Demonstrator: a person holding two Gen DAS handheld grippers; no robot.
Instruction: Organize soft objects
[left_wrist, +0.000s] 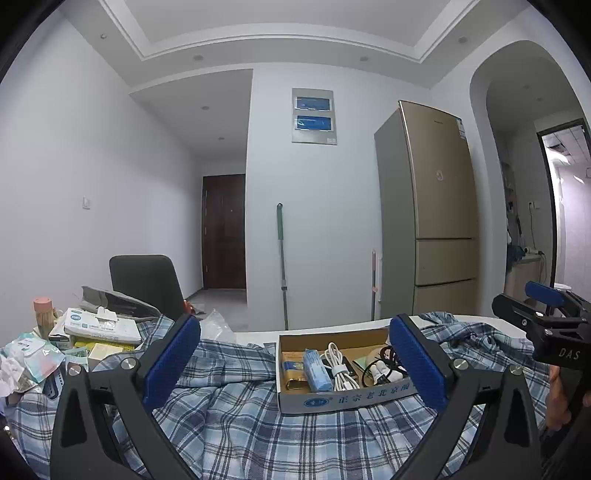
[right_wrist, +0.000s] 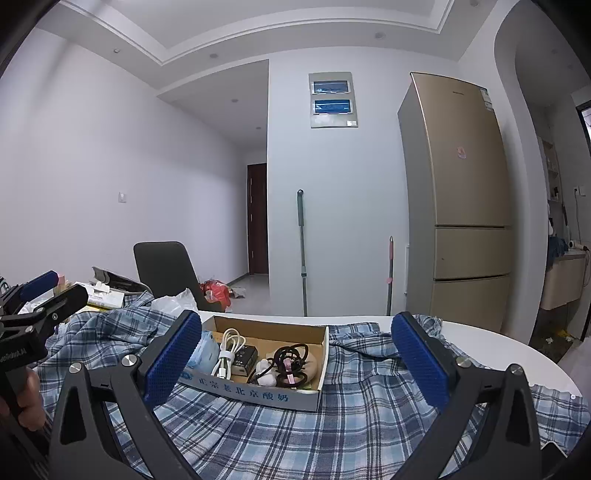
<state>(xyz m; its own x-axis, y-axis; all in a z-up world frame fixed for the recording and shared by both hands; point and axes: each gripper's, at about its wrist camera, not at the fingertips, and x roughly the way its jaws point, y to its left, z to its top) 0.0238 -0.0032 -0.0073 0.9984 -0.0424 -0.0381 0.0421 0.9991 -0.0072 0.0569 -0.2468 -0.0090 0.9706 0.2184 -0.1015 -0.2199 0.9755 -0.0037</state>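
A blue and white plaid shirt (left_wrist: 236, 421) lies spread and rumpled over the white table; it also shows in the right wrist view (right_wrist: 354, 391). An open cardboard box (left_wrist: 343, 400) of cables and small items rests on the shirt, also in the right wrist view (right_wrist: 258, 393). My left gripper (left_wrist: 295, 363) is open and empty, held above the shirt with the box between its fingers in view. My right gripper (right_wrist: 295, 360) is open and empty, above the shirt just right of the box. Each gripper shows at the edge of the other's view (left_wrist: 543, 314) (right_wrist: 40, 299).
Tissue packs, a paper box and wrappers (left_wrist: 92, 332) pile up at the table's left. A black chair (right_wrist: 166, 273) stands behind the table. The white table's edge (right_wrist: 517, 343) curves at the right. A fridge (right_wrist: 461, 203) and mops (right_wrist: 303, 251) stand by the far wall.
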